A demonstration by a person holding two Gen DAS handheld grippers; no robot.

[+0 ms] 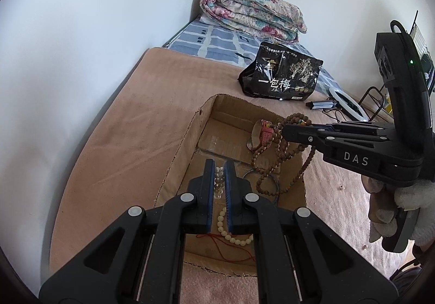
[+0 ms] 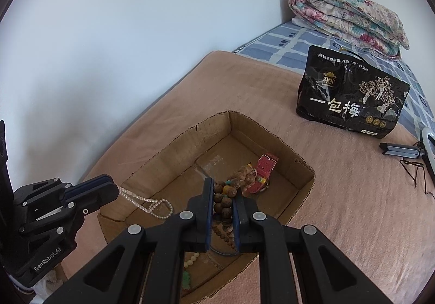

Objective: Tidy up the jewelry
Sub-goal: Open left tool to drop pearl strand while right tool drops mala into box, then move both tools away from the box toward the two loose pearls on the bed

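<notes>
Two hand-held grippers over a cardboard box (image 2: 274, 130): left (image 1: 219, 168) pinches clear beads (image 2: 141, 199), right (image 2: 222, 195) wooden beads (image 1: 282, 152).

Left tool (image 1: 219, 168) pinches clear beads (image 1: 219, 181) over cardboard box (image 1: 174, 162).

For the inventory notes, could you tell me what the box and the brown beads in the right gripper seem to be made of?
Box: corrugated cardboard, matte brown, with torn ragged edges. Brown beads: probably wood, dull and grained, though resin cannot be excluded.
</notes>
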